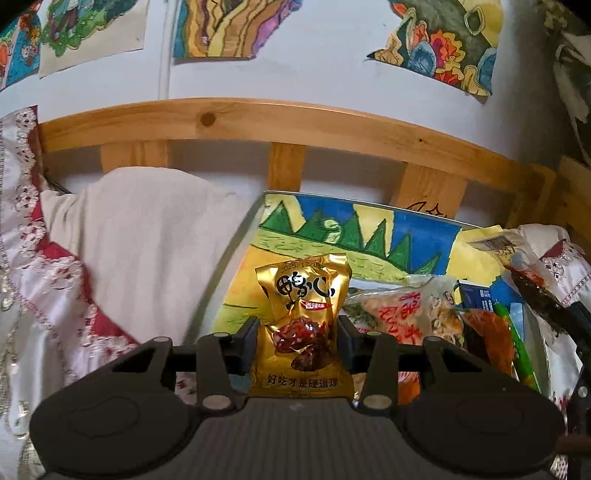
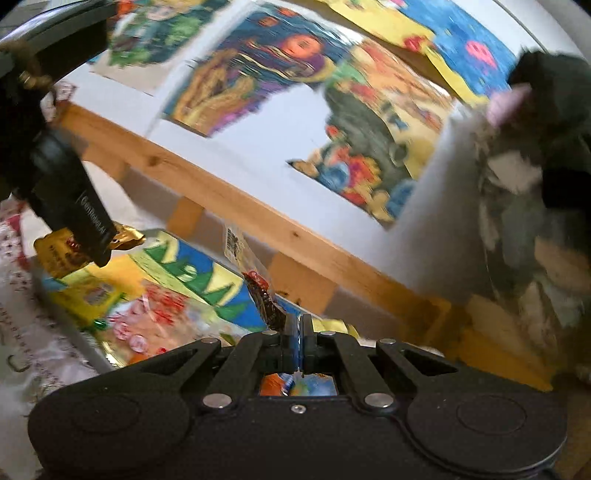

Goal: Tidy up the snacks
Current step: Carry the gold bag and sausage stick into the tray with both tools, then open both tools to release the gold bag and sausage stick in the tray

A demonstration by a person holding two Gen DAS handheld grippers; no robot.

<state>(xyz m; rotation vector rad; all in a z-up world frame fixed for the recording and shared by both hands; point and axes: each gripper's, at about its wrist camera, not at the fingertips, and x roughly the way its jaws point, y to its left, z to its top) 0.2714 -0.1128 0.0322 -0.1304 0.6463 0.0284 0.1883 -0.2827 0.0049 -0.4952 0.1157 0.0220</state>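
1. Your wooden rail (image 1: 258, 122) runs across the white wall well beyond both grippers, with bright drawings (image 1: 218, 26) pinned above it.
2. A cream cushion (image 1: 147, 243) lies ahead and to the left of your left gripper (image 1: 299, 332).
3. The painted box (image 1: 354, 229) sits just beyond your left gripper and spreads to its right; its inner wall shows green peaks on blue and yellow.
4. A snack pile (image 1: 417, 314) fills the box, right of your left gripper.
5. Your left gripper is partly open and clamps the gold pack (image 1: 303, 314) by its sides; the pack stands upright between the fingers, raised in front of the box.
6. Your right gripper (image 2: 297, 332) is fully closed on the lower end of a thin clear pack (image 2: 258, 288) with dark red contents, which rises up and left from the fingertips, over the box (image 2: 207, 273).
7. From the right wrist, the left gripper (image 2: 103, 254) with the gold pack (image 2: 62, 254) is far to the upper left; this view is blurred.
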